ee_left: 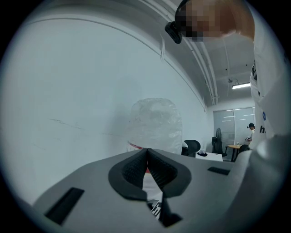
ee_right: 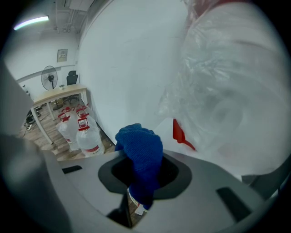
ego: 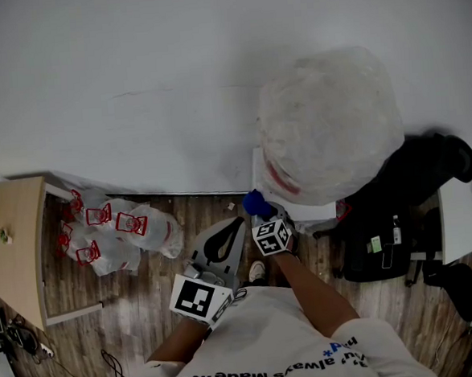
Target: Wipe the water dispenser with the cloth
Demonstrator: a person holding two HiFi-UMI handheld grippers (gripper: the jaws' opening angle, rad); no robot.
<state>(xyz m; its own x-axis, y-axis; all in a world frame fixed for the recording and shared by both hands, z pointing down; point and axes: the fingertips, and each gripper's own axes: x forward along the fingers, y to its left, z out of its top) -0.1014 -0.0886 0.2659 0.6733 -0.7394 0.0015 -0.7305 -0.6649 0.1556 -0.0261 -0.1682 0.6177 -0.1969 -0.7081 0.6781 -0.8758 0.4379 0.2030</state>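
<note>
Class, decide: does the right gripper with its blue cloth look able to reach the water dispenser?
Probably yes: the right gripper, shut on the blue cloth, sits close before the water dispenser, nothing between.

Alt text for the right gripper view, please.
The right gripper is shut on a blue cloth, held near the white dispenser and its plastic-wrapped bottle. Water jugs with red caps stand on the wood floor by the wall.

Fuzzy knit cloth [ee_right: 141,152], crinkled glossy plastic wrap [ego: 332,120], matt wooden floor [ego: 147,299]
</note>
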